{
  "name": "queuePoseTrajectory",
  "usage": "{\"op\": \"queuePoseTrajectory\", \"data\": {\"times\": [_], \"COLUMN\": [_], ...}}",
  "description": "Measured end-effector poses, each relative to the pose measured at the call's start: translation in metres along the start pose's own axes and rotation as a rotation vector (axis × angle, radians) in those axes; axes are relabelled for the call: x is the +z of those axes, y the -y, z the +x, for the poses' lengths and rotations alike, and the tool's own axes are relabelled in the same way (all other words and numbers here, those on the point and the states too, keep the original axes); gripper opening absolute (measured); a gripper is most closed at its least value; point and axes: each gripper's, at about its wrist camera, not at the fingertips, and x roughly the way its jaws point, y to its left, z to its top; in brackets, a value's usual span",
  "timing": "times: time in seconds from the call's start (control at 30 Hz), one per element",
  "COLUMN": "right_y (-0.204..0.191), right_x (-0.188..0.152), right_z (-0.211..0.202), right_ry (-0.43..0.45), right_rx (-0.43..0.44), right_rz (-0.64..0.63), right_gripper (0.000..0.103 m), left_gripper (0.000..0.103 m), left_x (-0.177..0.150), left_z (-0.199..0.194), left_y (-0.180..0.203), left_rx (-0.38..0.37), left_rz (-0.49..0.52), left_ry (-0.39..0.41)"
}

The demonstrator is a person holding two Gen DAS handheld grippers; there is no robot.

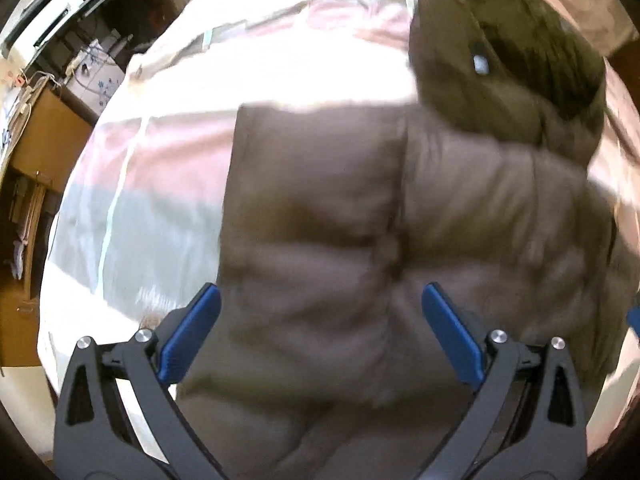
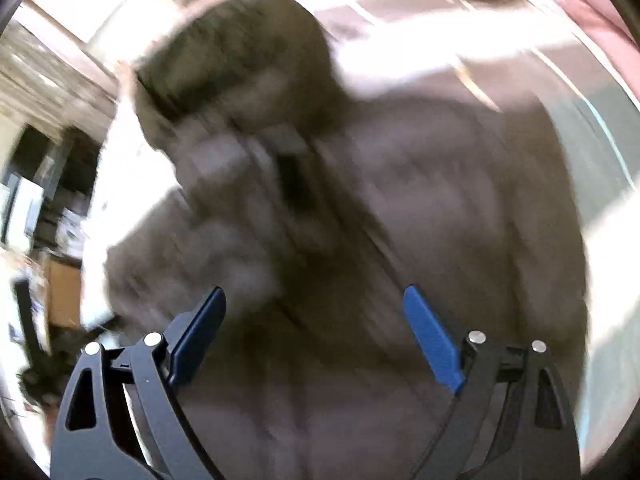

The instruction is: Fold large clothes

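A pale pink sheet (image 1: 168, 152) covered the bed, sunlit in patches, with a brown cabinet (image 1: 44, 136) and cluttered shelves (image 1: 60, 12) off to the left. My brown padded jacket (image 1: 320, 240) lay on the sheet, quilted in puffy sections, its dark hood (image 1: 512, 56) at the far end. My left tongs (image 1: 320, 304) were spread wide over its near part, gripping nothing. My right tongs (image 2: 316, 304) hung just as wide, empty, in a blurred view.

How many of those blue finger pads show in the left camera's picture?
2: one blue pad at lower left, one at lower right, spread apart above the puffy brown jacket.
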Motion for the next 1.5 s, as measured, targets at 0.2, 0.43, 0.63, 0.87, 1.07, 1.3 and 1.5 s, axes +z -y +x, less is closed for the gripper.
{"op": "queuePoseTrajectory", "data": {"times": [0.2,0.43,0.63,0.87,1.07,1.3,1.5], "right_y": [-0.025,-0.032,-0.058,-0.059,-0.057,0.044,0.065], "right_x": [0.034,0.06,0.207,0.239,0.171,0.051,-0.014], "right_z": [0.073,0.053,0.063,0.115,0.031,-0.056,-0.044], "right_ry": [-0.156,-0.029,0.156,0.002,0.119,0.072,-0.093], "right_rx": [0.066,0.134,-0.316,-0.381,0.014,0.039,-0.126], "right_rz": [-0.049,-0.052,-0.156,-0.254,-0.226,-0.101,-0.05], "right_gripper": [0.091,0.091,0.094,0.019,0.012,0.019,0.077], "left_gripper": [0.101,0.101,0.101,0.101,0.101,0.101,0.101], "left_x": [0.033,0.012,-0.001,-0.013,-0.013,-0.015,-0.02], "left_z": [0.049,0.07,0.057,0.062,0.057,0.045,0.04], "left_y": [0.0,-0.033,-0.059,-0.068,-0.062,-0.063,-0.045], "left_rx": [-0.024,0.026,0.009,-0.026,-0.046,-0.08,-0.116], "left_rz": [-0.024,-0.054,-0.127,-0.159,-0.152,-0.174,-0.175], "left_ry": [-0.044,-0.087,-0.118,-0.147,-0.138,-0.137,-0.157]}}
